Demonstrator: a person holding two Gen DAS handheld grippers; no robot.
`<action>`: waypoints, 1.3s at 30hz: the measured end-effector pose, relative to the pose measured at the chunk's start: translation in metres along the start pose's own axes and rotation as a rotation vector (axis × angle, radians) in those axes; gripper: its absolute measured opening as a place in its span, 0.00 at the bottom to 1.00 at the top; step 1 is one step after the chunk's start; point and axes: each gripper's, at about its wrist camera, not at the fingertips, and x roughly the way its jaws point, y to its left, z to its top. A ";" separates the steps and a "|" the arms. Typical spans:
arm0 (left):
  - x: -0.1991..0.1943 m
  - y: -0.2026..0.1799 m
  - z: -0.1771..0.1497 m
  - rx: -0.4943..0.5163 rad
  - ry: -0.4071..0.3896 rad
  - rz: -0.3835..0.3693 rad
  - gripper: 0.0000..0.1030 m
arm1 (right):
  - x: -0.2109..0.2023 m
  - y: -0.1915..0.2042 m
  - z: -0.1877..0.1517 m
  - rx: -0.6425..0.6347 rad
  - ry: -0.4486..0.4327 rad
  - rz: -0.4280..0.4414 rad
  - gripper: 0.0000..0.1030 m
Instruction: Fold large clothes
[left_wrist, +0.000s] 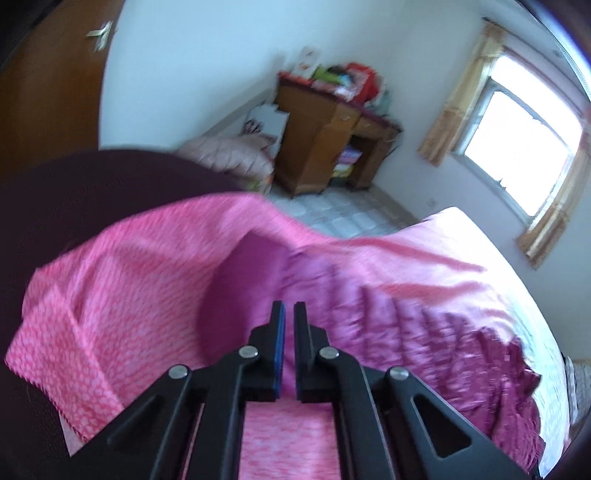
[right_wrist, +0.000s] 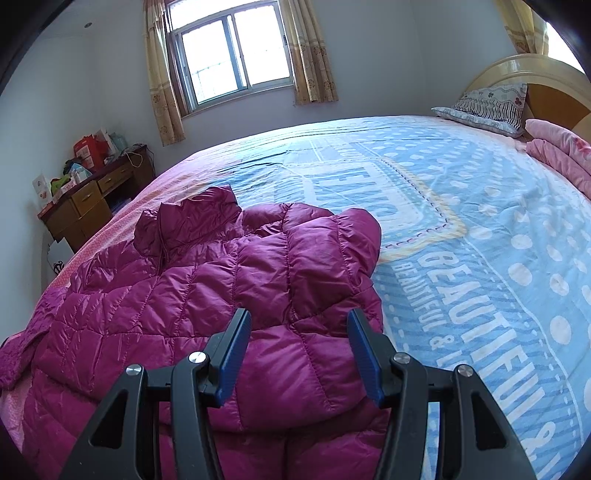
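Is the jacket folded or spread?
Mostly spread: the jacket lies flat on the bed, collar away from camera, one sleeve tucked across.

A wooden desk (right_wrist: 86, 206) piled with clutter stands near the curtained window (right_wrist: 232, 55) — a patterned pillow (right_wrist: 487, 105) by the headboard.

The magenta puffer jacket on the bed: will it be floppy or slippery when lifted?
The magenta puffer jacket probably hangs limp: it already lies rumpled. Its shiny shell looks slippery. The puffy quilting suggests it is light for its size.

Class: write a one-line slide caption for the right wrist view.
Open right gripper poised over a magenta puffer jacket on the bed.
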 end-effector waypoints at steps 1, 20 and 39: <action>-0.010 -0.016 0.002 0.035 -0.026 -0.027 0.03 | 0.000 -0.001 0.000 0.002 0.000 0.002 0.54; -0.042 -0.058 -0.021 0.017 -0.155 0.172 0.93 | 0.002 -0.012 0.000 0.059 0.012 0.051 0.54; 0.047 0.036 -0.007 -0.281 0.105 0.157 0.20 | 0.006 -0.007 -0.001 0.042 0.032 0.023 0.54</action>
